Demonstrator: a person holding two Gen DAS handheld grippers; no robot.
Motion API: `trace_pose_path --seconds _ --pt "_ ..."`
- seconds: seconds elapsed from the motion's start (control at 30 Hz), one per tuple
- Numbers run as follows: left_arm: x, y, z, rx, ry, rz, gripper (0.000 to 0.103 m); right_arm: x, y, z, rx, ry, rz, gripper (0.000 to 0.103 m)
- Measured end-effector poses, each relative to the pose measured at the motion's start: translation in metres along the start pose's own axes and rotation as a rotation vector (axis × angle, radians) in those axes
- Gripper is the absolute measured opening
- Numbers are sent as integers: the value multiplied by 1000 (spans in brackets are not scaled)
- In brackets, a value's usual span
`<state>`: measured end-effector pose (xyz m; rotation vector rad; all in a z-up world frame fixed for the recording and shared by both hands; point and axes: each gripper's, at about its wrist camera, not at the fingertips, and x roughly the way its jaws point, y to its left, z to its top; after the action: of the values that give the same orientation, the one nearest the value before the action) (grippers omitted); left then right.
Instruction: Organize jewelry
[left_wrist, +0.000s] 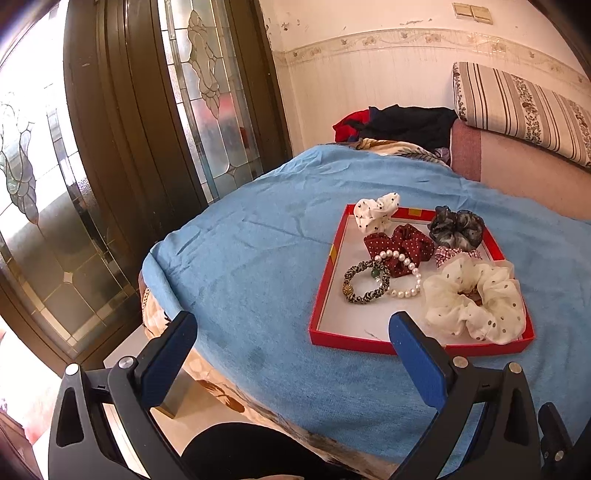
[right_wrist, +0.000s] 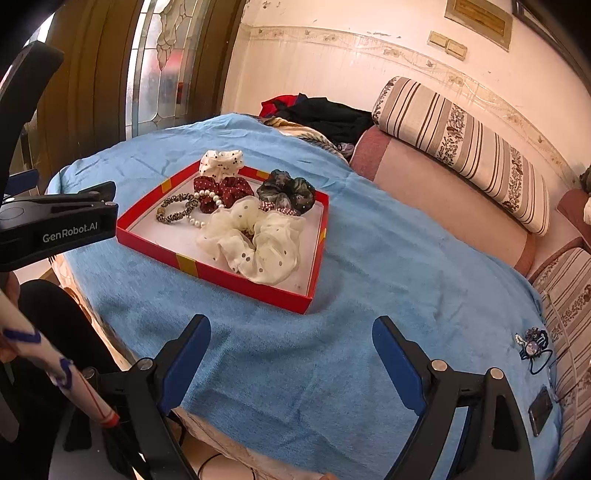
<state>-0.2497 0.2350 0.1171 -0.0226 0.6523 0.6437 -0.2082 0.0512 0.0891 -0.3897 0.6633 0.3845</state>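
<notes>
Both grippers hung empty with jaws spread wide: left gripper (left_wrist: 291, 332) low in its frame, just short of the red tray's (left_wrist: 325, 288) near rim; right gripper (right_wrist: 291, 339) low centre, over bare blue blanket (right_wrist: 369, 240). Nearly everything sat in that tray: cream dotted scrunchie (left_wrist: 476, 299) at the near right corner, maroon dotted scrunchie (left_wrist: 399, 247) mid-tray with the pearl bracelet (left_wrist: 402, 284) draped against it, leopard-print hair tie (left_wrist: 365, 284) touching the pearls. One blue hair tie with a charm (right_wrist: 532, 347) lay alone at the right-wrist frame's right edge, near a phone (right_wrist: 540, 408). Handling guess: scrunchies light, soft, squashy, so pinch a fold anywhere; pearls hard, round, probably slippery, so better hooked across the strand. The stray tie looked thin and flat on nap, needing a low pinch at the charm. Tray walls were shallow, so approach from above. Open blanket lay all around; the bed edge dropped off at lower left.
</notes>
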Motion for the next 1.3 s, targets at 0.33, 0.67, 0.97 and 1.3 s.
trace_pose_path --seconds 0.33,0.67,0.97,1.3 --pt "5 -3 -2 11 15 -2 103 5 2 -2 -5 12 -1 92" --pt "6 -3 -3 10 20 0 103 7 2 -3 -7 16 0 92" --pt "10 -2 -5 13 28 0 103 7 3 -4 -8 18 3 92" --pt "9 -2 -5 14 26 1 103 7 3 -5 -9 20 3 92"
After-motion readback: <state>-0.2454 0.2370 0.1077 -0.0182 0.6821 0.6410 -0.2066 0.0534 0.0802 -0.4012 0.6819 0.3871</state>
